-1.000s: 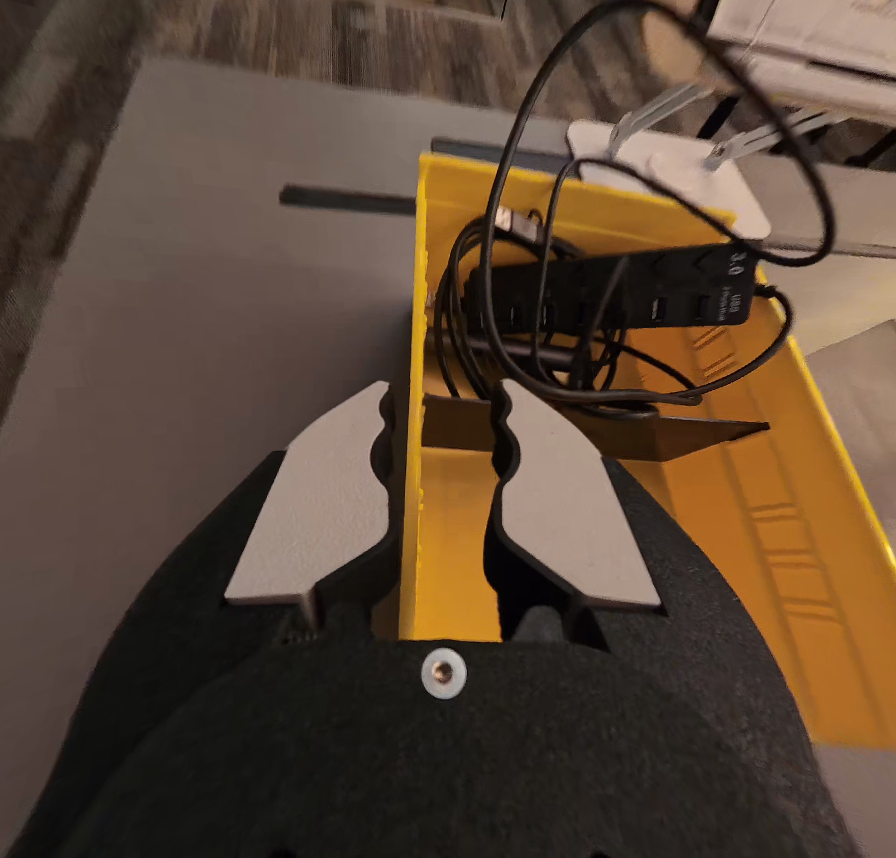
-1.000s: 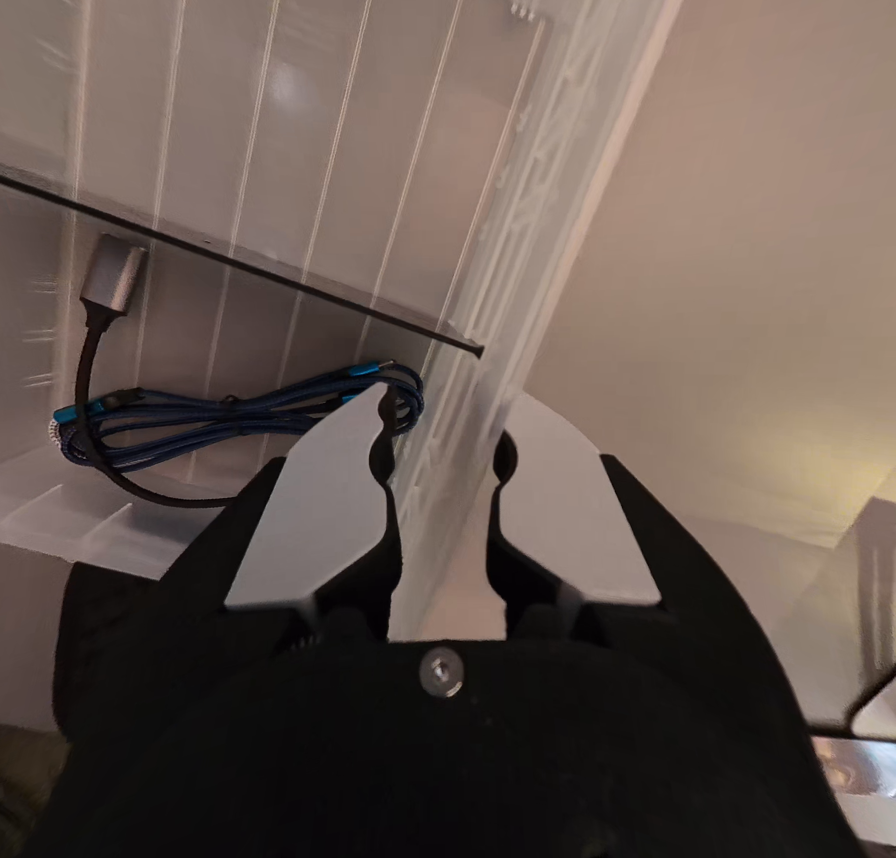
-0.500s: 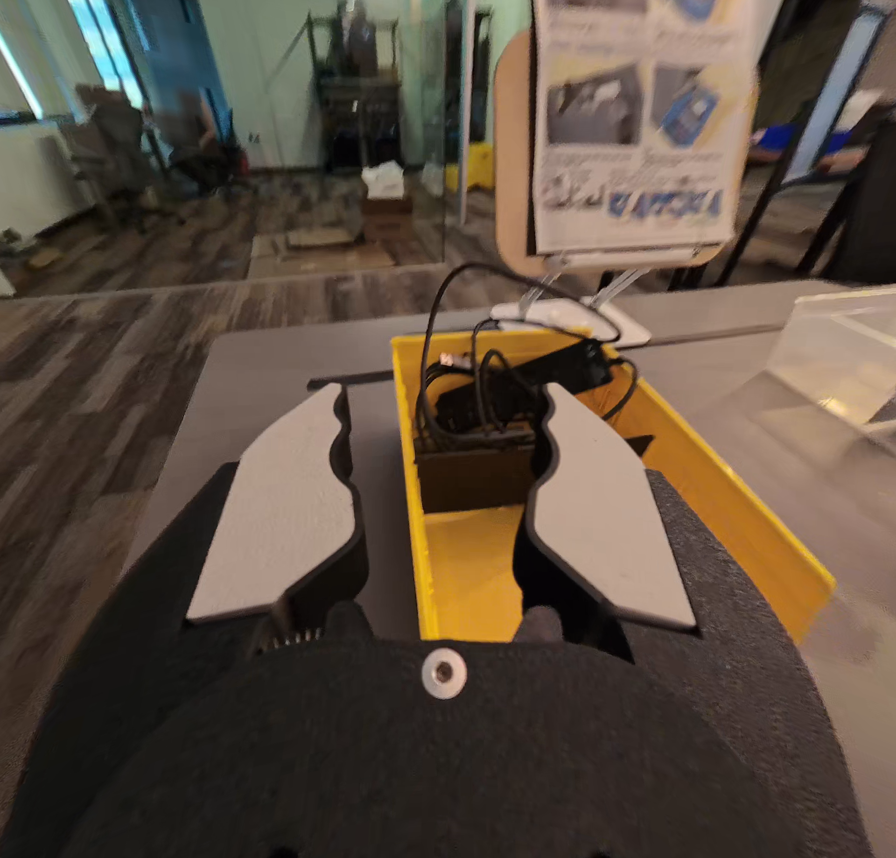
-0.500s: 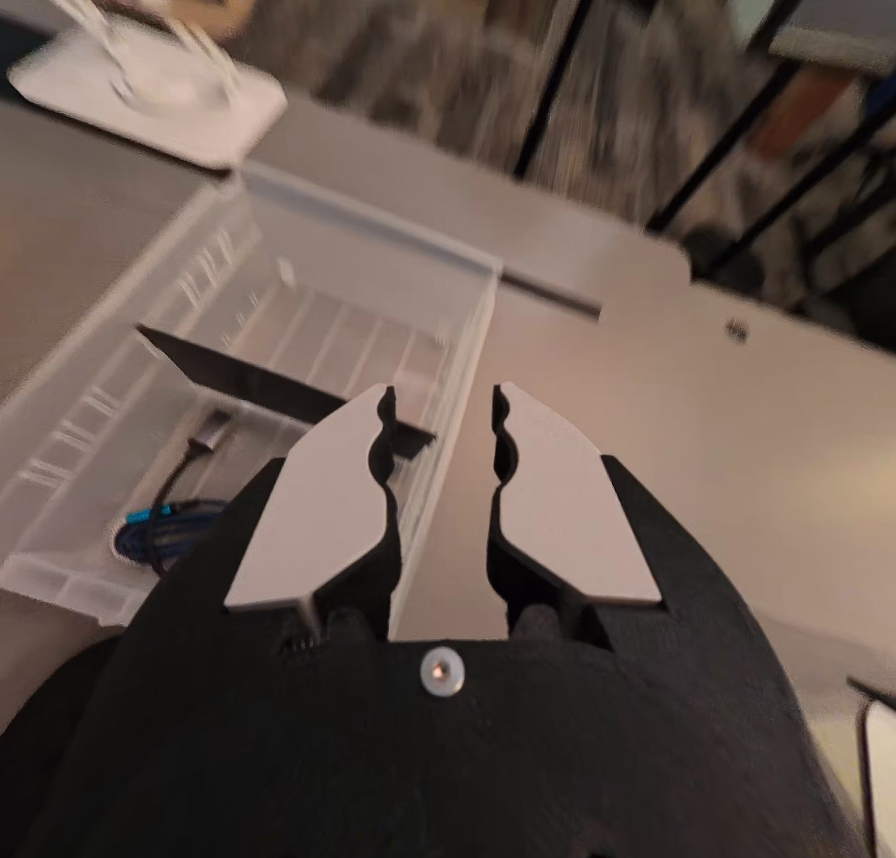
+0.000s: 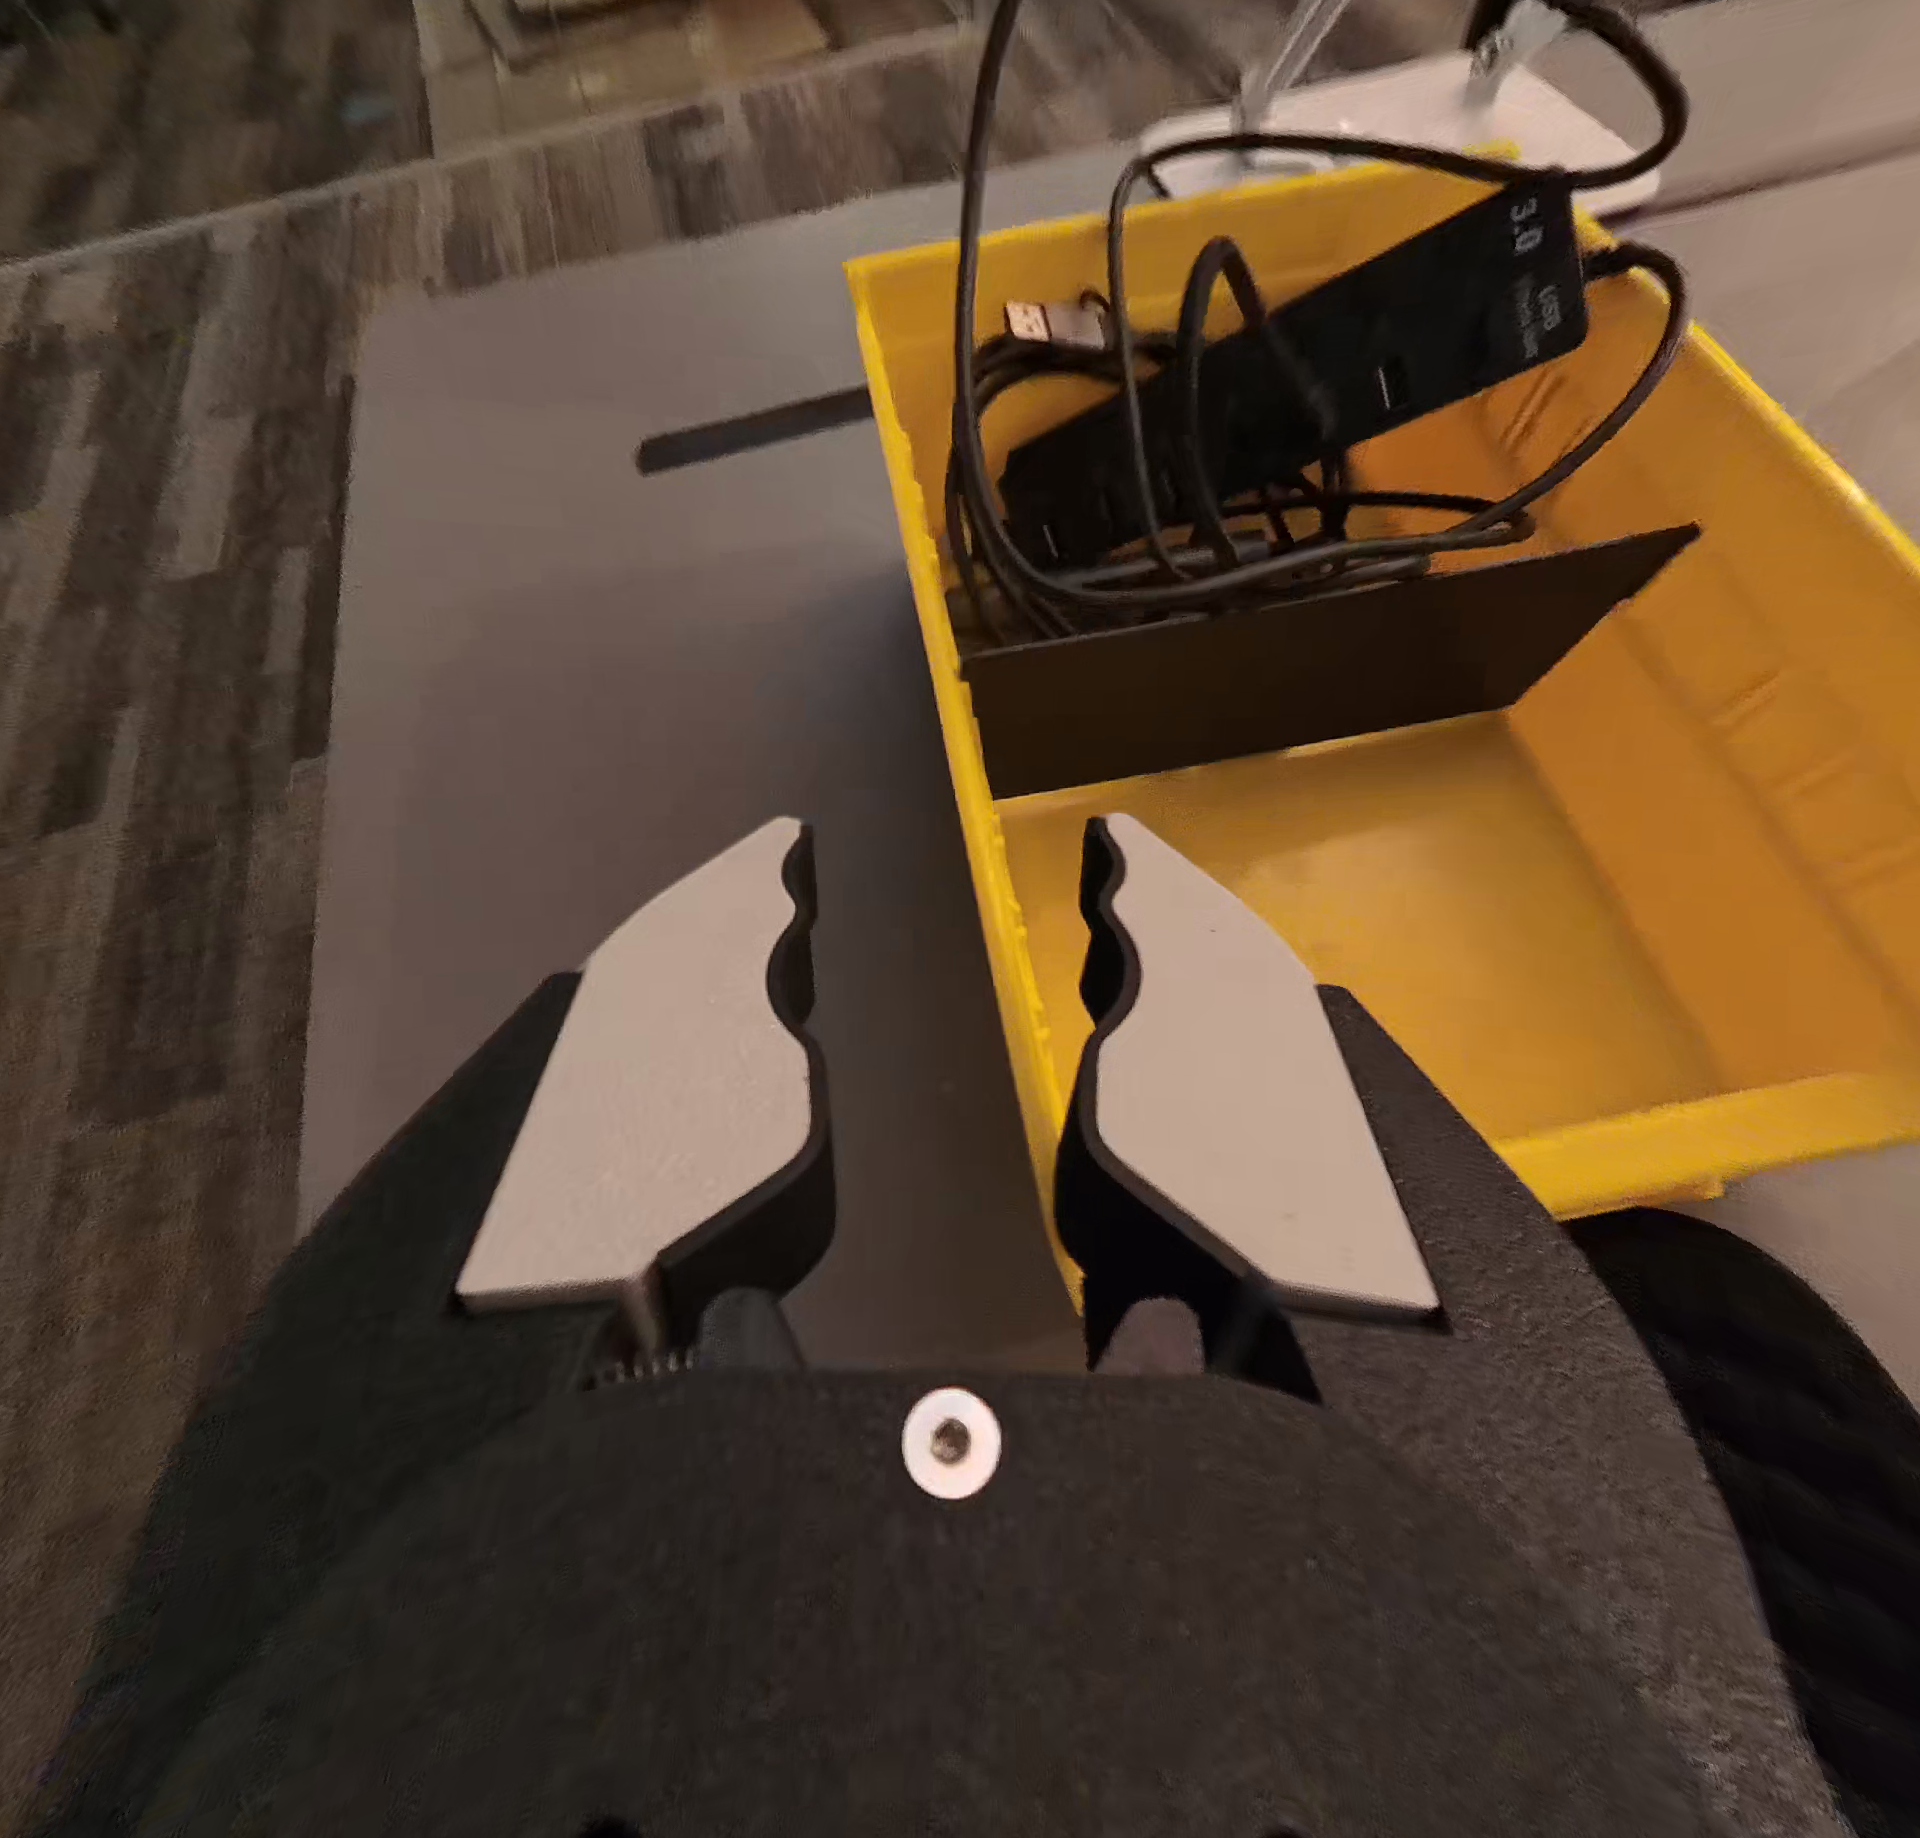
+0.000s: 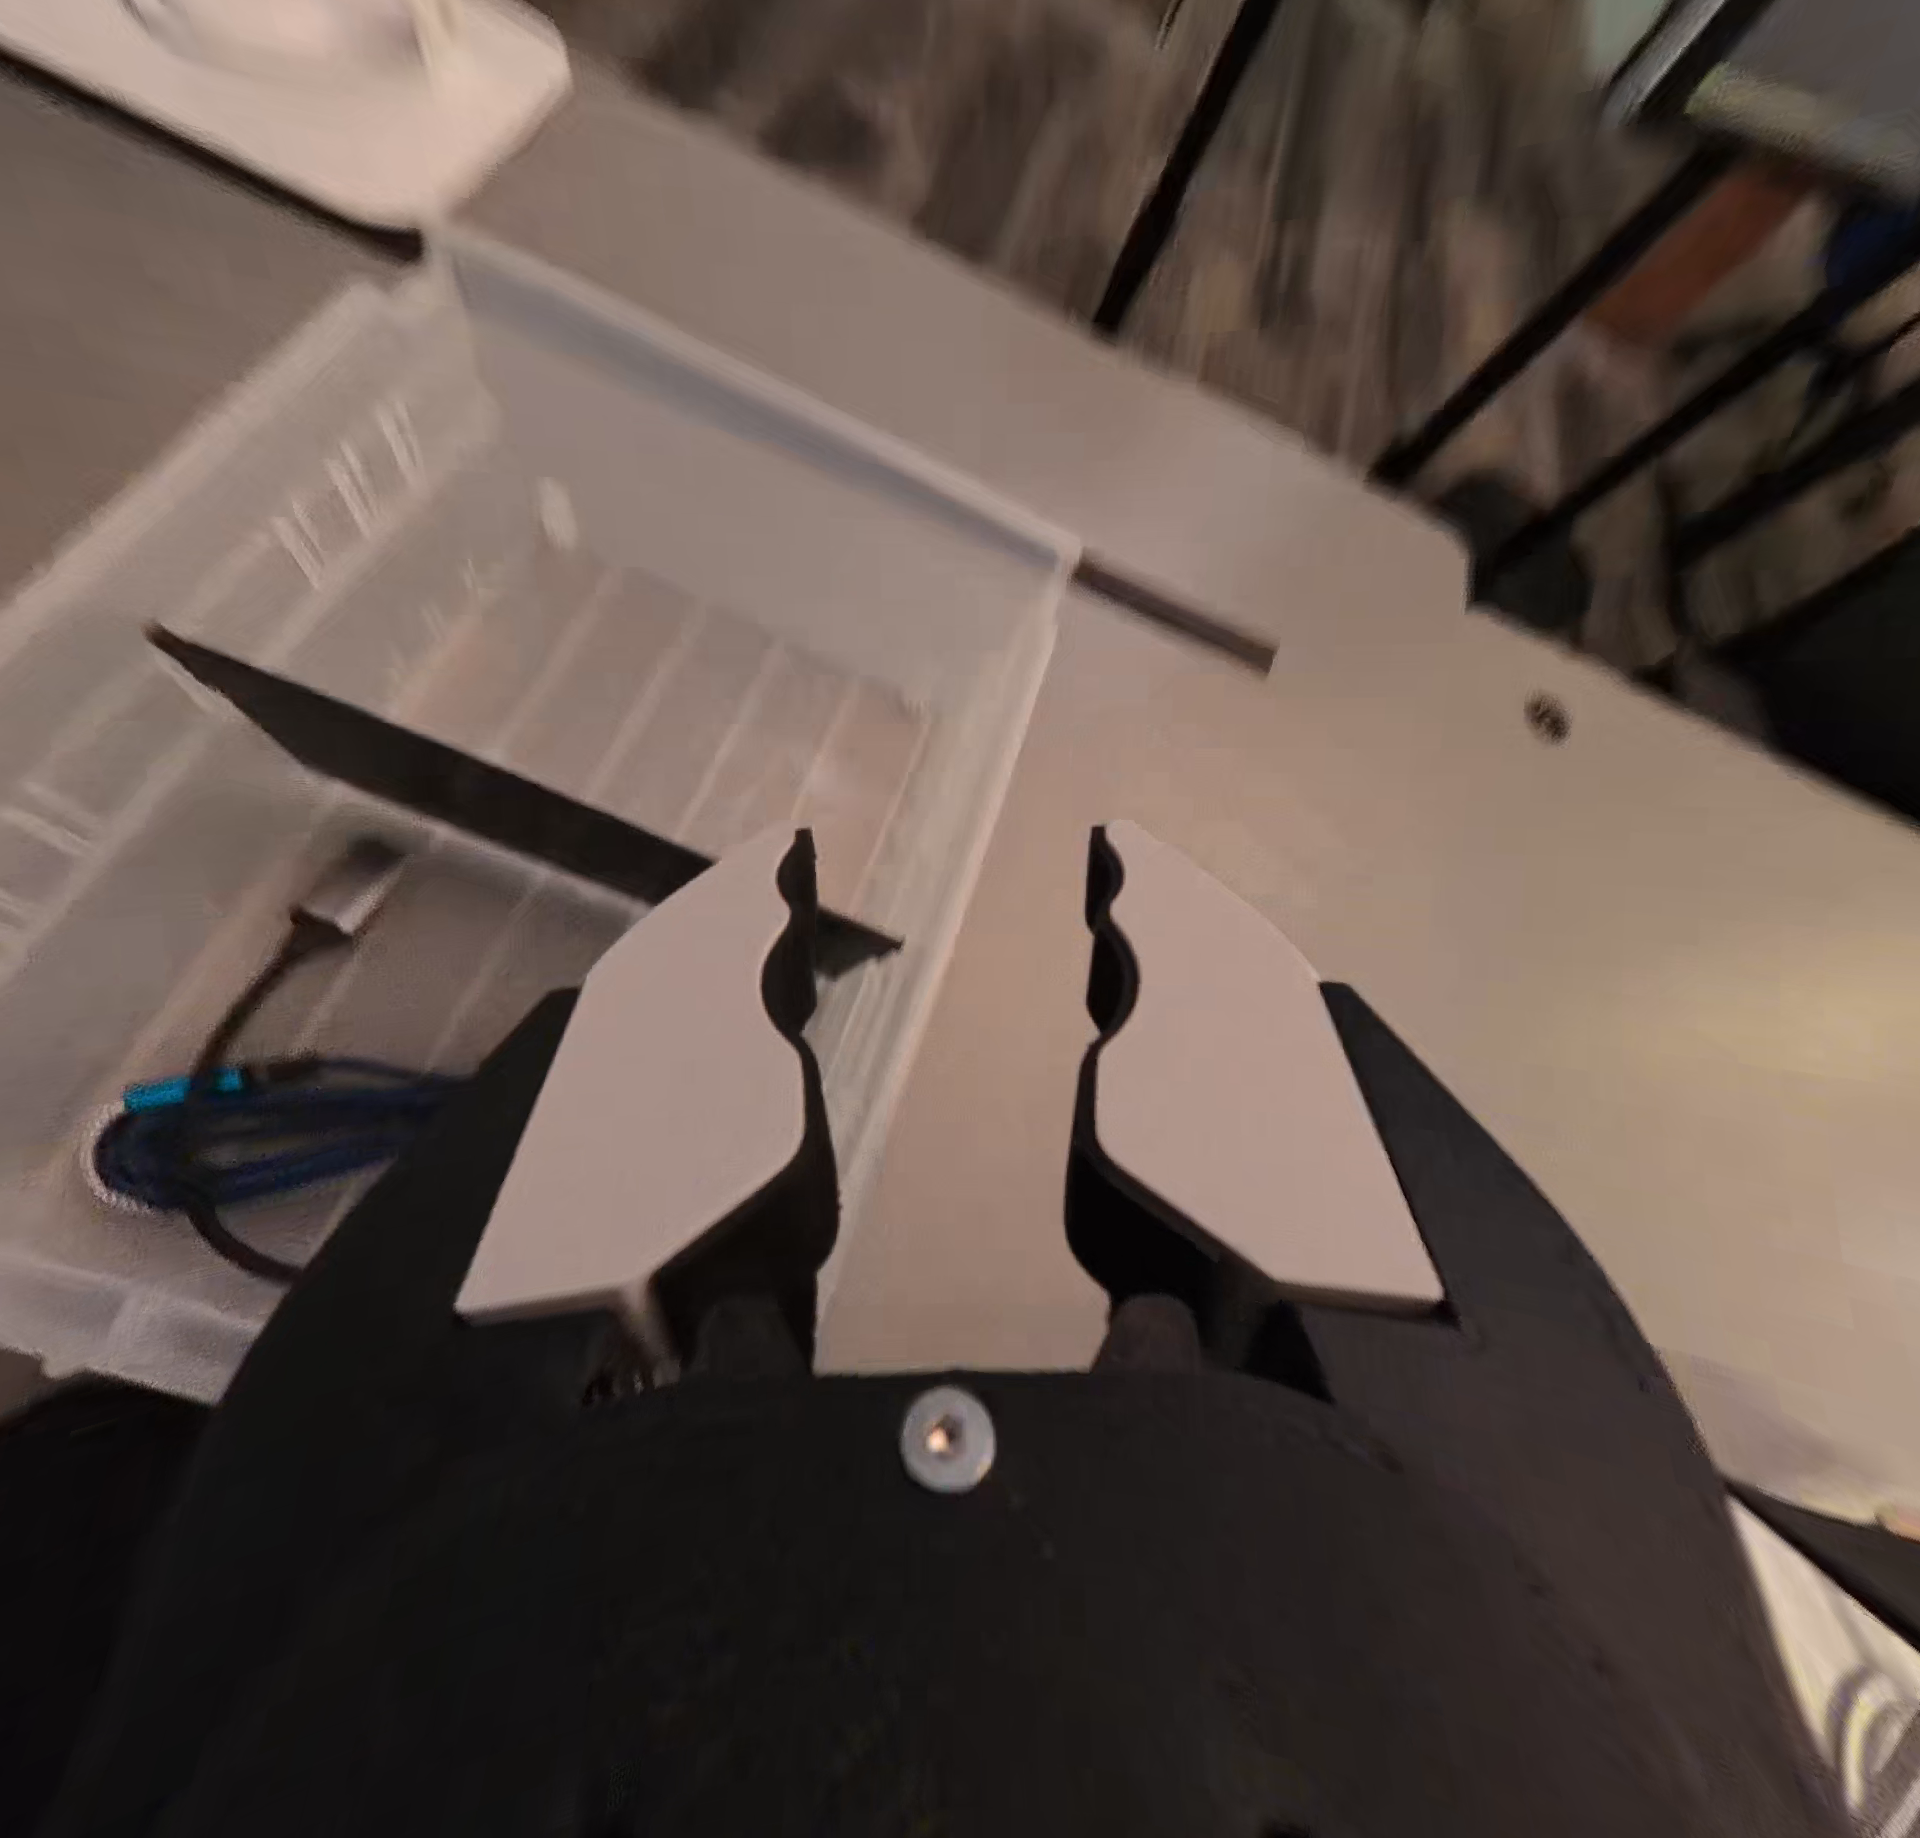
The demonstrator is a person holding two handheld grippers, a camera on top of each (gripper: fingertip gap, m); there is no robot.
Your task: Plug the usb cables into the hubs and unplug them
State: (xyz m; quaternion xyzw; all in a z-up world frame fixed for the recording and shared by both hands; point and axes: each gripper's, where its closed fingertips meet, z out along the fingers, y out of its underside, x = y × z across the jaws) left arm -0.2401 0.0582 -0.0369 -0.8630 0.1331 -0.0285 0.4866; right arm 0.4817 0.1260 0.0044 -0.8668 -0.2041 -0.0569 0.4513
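Both jaws gape, holding nothing. Left gripper point(image 5: 945, 832) straddles the yellow bin point(image 5: 1023, 1019) wall on a grey table point(image 5: 623, 645); black hub point(image 5: 1351, 354) lies ahead-right. Right gripper point(image 6: 945, 843) straddles the clear bin point(image 6: 997, 749) wall; blue cable point(image 6: 239, 1144) lies left. Wood floor point(image 5: 125, 541) beyond.

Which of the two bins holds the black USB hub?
The yellow bin: the black hub lies in its far compartment among black cables. The clear bin holds a coiled blue cable.
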